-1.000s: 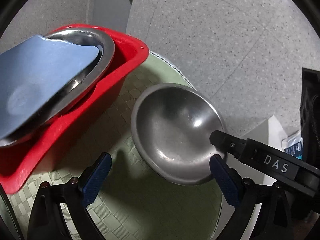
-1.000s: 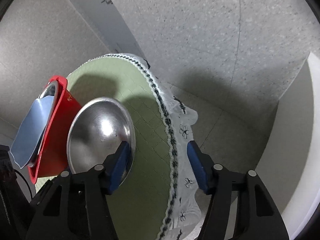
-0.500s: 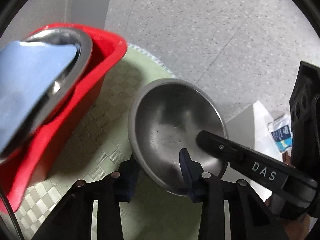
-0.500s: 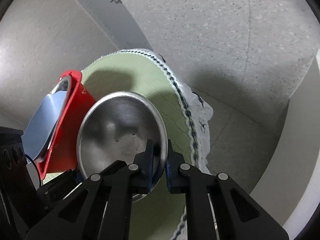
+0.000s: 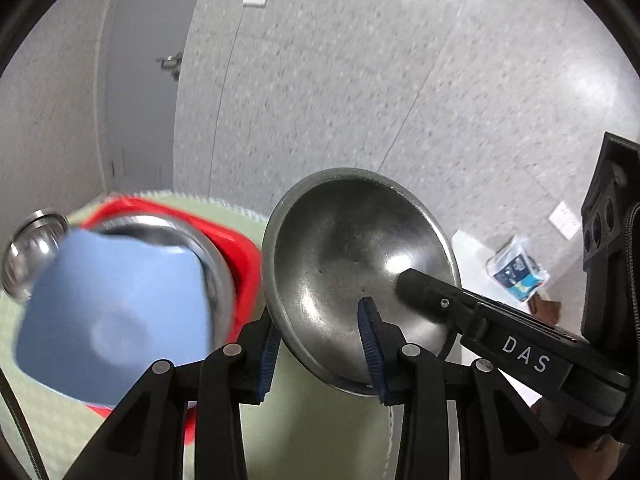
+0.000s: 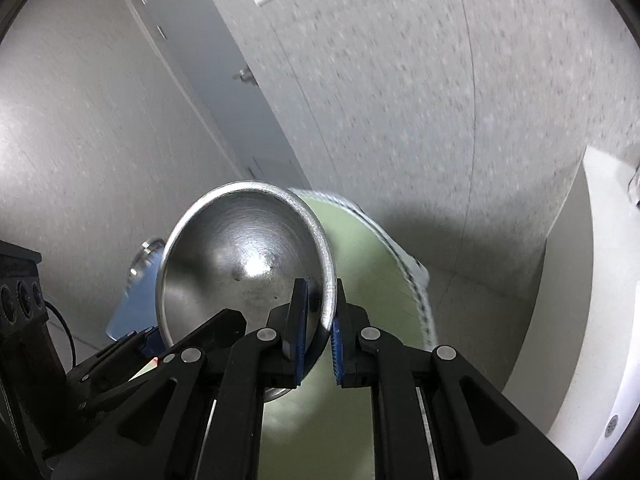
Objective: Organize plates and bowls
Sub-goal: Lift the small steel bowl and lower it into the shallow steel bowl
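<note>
So at this point both grippers were clamped on the same steel bowl (image 5: 352,264), one on each side of the rim. In the left wrist view the left gripper (image 5: 320,352) had its blue pads squeezed onto the near edge — one finger under the outside of the bowl, the other inside it. The right gripper (image 5: 472,312) came in from the right of that same view, its black finger with the "DAS" lettering reaching into the bowl's hollow.

The right wrist view showed it just as well: the right gripper (image 6: 318,332) had its two pads pinched tight on the thin rim of the bowl (image 6: 240,264), and the left gripper (image 6: 132,344) was visible low on the left, gripping the opposite edge.

The bowl looked to be held up off the round table (image 5: 320,440) with the green checked cloth, tilted so its opening faced the cameras. To the left of it sat a red tub (image 5: 236,256) with a steel plate (image 5: 208,252) leaning in it and a blue plate (image 5: 108,312) resting on top — both pretty blurry. Another small shiny dish (image 5: 28,252) showed at the far left edge; couldn't tell what it rested on. A grey door (image 5: 140,80) and a speckled wall filled the background.
</note>
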Available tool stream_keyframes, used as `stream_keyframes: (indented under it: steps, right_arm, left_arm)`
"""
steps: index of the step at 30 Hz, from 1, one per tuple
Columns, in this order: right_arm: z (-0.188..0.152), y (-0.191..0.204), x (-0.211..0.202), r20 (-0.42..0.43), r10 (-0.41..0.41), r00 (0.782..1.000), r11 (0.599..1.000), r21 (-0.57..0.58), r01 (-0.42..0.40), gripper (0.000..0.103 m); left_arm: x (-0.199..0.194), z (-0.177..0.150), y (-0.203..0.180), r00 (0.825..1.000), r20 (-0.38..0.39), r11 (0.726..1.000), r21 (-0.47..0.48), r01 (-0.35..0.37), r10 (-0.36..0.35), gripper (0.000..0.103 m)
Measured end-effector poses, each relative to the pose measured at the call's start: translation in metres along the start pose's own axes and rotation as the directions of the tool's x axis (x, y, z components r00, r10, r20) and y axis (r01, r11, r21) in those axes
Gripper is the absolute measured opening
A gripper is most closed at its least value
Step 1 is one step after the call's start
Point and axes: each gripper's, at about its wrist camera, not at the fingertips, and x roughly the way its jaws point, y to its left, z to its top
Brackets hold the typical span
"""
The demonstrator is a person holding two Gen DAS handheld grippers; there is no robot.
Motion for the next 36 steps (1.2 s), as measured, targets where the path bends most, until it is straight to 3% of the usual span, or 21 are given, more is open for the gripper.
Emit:
stream_keyframes:
  steps: [5, 11, 20, 23, 28, 36]
  right_arm:
    - [0.004, 0.064, -0.007, 0.067, -0.014, 0.998, 1.000, 0.005, 0.013, 0.010]
    - [0.003, 0.148, 0.009, 0.105, -0.026, 0.994, 1.000, 0.005, 0.025, 0.010]
    - [-0.004, 0.265, 0.065, 0.123, -0.026, 0.992, 0.999, 0.022, 0.023, 0.010]
    - [-0.007, 0.291, 0.094, 0.095, -0.038, 0.995, 0.999, 0.027, 0.036, 0.010]
    - [-0.020, 0.318, 0.139, 0.040, -0.085, 0.996, 0.996, 0.027, 0.084, 0.010]
    - [-0.040, 0.329, 0.198, -0.064, -0.182, 0.981, 0.982, 0.028, 0.184, 0.010]
  left_arm:
    - [-0.064, 0.004, 0.051, 0.999, 0.033, 0.998, 0.057, 0.023, -0.025, 0.033]
    - [-0.125, 0.024, 0.141, 0.999, 0.022, 0.995, 0.091, 0.045, -0.047, 0.033]
    - [-0.164, 0.057, 0.280, 0.998, -0.041, 0.990, 0.125, 0.060, -0.055, 0.034]
    - [-0.168, 0.064, 0.316, 0.998, -0.049, 0.990, 0.134, 0.047, -0.041, 0.034]
    - [-0.152, 0.064, 0.362, 0.992, -0.129, 0.987, 0.156, 0.038, -0.018, 0.034]
    - [-0.118, 0.059, 0.405, 0.964, -0.265, 0.988, 0.142, 0.058, -0.018, 0.034]
